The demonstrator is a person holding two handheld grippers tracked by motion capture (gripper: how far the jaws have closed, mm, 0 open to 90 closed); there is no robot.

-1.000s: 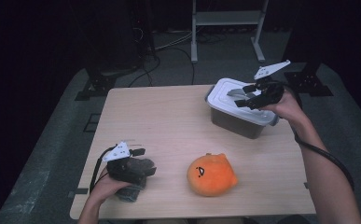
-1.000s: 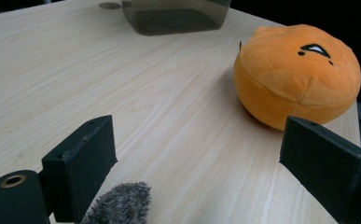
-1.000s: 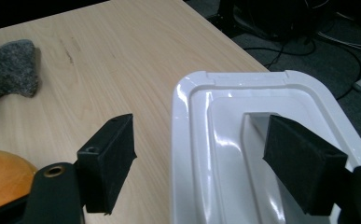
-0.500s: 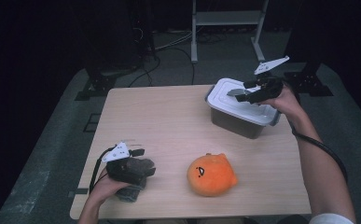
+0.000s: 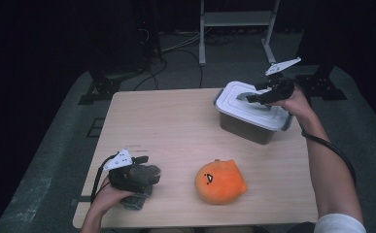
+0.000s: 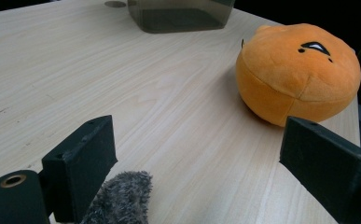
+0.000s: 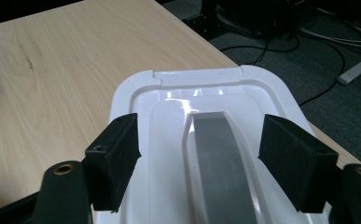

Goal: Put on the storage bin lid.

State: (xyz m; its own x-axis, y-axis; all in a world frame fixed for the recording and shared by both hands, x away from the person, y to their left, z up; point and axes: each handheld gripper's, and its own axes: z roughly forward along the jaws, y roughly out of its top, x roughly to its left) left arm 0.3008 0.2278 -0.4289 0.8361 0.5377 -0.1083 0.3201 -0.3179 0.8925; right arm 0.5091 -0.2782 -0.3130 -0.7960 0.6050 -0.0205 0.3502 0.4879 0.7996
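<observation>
At the far right corner of a pale wooden surface (image 5: pixel 176 126), the right tongs (image 5: pixel 246 96) hover over the white lid (image 5: pixel 253 109) of a grey plastic box (image 5: pixel 244 128), their two black jaws straddling the lid's raised grey handle (image 7: pixel 220 158) without touching it. The jaws stand wide, though they have just been closing a little, with the handle between them and gaps on both sides. The lid sits flat and shut on the box, which stands near the surface's right edge.

At the near left corner, the left tongs (image 5: pixel 144 172) lie low on the surface in the person's hand, jaws wide apart and holding nothing. A scrap of grey fuzzy cloth (image 6: pixel 120 198) lies just under and beside the left jaw, and the same grey cloth shows below the hand in the high view; whether it touches the jaw cannot be told. An orange plush toy (image 5: pixel 220 181) with a small stitched face sits on the surface to the right of these tongs, well apart from the box, with open wood between them. In the left gripper view the plush (image 6: pixel 297 72) lies ahead of the right jaw and the box's dark wall stands at the far edge.

Beyond the surface, cables (image 5: pixel 176 46) trail across a grey floor, beside a white metal stand (image 5: pixel 236 22).
</observation>
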